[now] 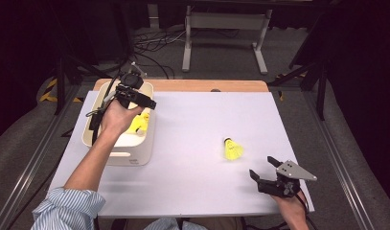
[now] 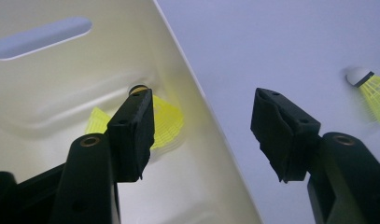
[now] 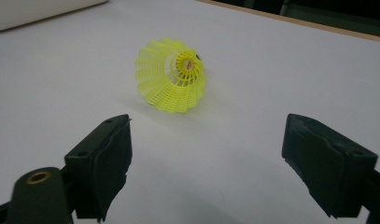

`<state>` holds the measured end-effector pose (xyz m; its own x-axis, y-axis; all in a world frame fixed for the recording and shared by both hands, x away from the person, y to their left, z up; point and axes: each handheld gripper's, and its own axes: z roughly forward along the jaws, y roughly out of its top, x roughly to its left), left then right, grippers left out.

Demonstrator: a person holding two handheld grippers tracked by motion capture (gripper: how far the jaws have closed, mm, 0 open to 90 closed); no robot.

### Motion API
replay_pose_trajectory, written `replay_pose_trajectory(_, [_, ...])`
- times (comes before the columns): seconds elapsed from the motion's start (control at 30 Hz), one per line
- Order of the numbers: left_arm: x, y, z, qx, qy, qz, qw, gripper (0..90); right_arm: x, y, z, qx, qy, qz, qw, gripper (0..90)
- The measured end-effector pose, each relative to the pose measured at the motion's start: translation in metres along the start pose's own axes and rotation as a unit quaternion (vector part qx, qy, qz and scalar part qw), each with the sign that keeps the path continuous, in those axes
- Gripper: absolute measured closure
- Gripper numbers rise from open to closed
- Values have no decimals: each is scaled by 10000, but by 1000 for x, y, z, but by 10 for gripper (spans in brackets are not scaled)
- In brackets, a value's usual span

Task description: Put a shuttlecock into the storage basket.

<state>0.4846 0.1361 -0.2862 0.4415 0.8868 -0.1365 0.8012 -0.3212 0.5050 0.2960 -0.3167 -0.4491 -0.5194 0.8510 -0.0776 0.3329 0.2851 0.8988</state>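
A yellow shuttlecock (image 1: 232,149) lay on its side on the white surface (image 1: 197,182), out in the open toward the right half, well apart from the bin (image 1: 135,155). Its skirt was a bright yellow plastic mesh, flared wide, and its rounded white cork tip with a dark band pointed away toward the far side. In the right gripper view its open skirt (image 3: 171,77) faced the camera, showing the ribbed lattice and the small centre.

A second yellow shuttlecock (image 1: 139,123) lay inside the cream-white bin at the left of the surface, resting on the bin floor near the right wall (image 2: 166,122), its mesh skirt partly hidden.
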Motion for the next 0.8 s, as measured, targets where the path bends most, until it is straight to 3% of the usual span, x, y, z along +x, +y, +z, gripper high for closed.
replay_pose_trajectory(0.8, [-19, 8, 4, -20, -143, 188, 9997, 401, 0, 0, 0, 1, 7, 7, 10000, 166])
